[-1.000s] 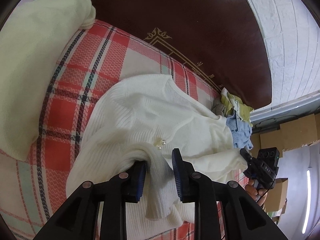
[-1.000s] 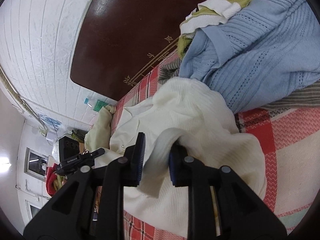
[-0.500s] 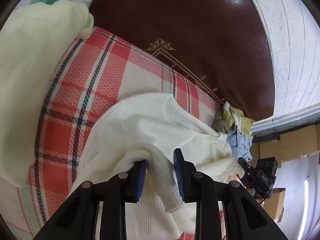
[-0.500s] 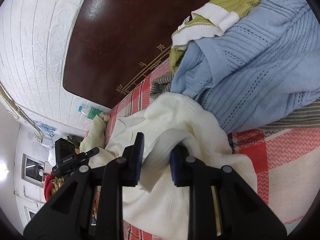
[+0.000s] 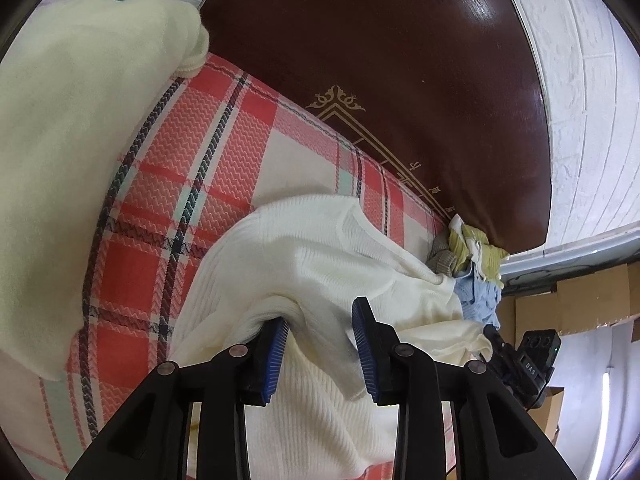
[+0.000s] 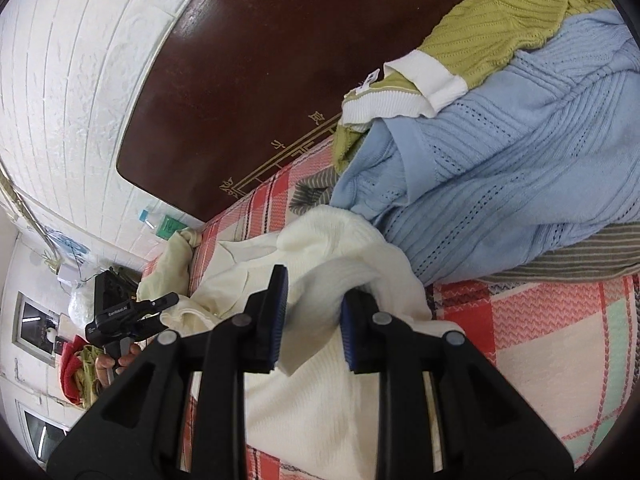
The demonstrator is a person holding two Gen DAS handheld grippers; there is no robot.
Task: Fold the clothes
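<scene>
- Two grippers work one white sweater (image 5: 320, 264), which lies crumpled on the plaid sheet (image 5: 168, 184) below the headboard (image 5: 380, 60).
- Left gripper (image 5: 320, 348): jaws have just been opening, a sweater fold between them, draped over the left pad; no pinch visible.
- Right gripper (image 6: 314, 316): clenched lightly on a raised sweater fold.
- Blue knit (image 6: 500, 152) and green knit (image 6: 500, 16) are piled right of the sweater; a cream blanket (image 5: 68, 140) lies left.
</scene>
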